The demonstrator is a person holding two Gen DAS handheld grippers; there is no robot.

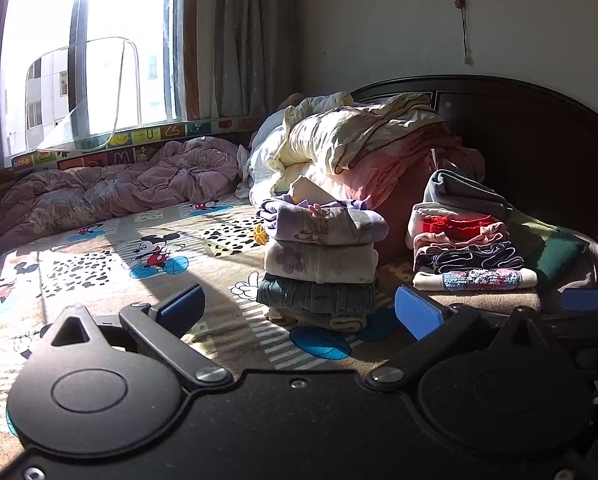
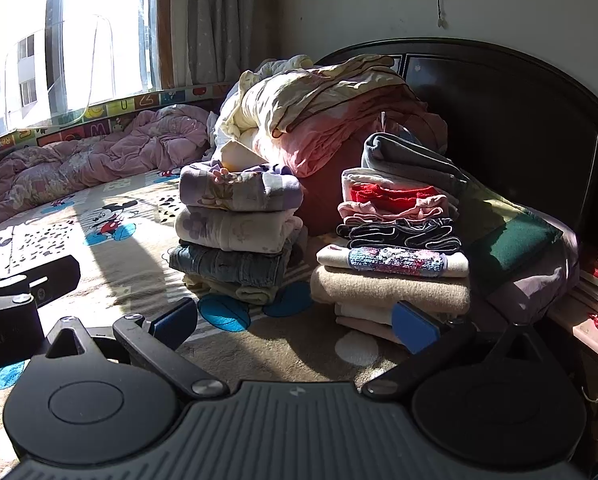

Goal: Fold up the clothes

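Your left gripper (image 1: 299, 312) and right gripper (image 2: 297, 322) had fingers apart, empty. At twelve o'clock stood the left stack (image 2: 235, 232) and right stack (image 2: 395, 248), folded; no loose clothes showed, so you seemed nearly finished.

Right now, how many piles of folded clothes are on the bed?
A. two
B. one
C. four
A: two piles stand side by side on the bed, the left pile topped by a purple flowery top and the right pile topped by a gray garment.
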